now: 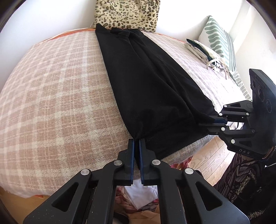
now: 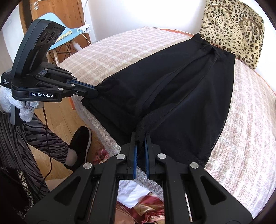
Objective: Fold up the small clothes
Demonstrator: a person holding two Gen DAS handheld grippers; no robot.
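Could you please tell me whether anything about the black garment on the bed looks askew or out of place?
The black garment lies diagonally on the plaid blanket, its near hem overhanging the bed's edge.

light: bright daylight | glare: wall (image 1: 172, 15) blown out | edges: fisheye bending, dark corners | focus: sharp

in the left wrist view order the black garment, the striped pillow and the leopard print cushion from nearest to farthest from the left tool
1. Black fabric garment: clamped in the left tool.
2. Green-and-white striped pillow: far right.
3. Leopard-print cushion: top, beyond the garment's far end.
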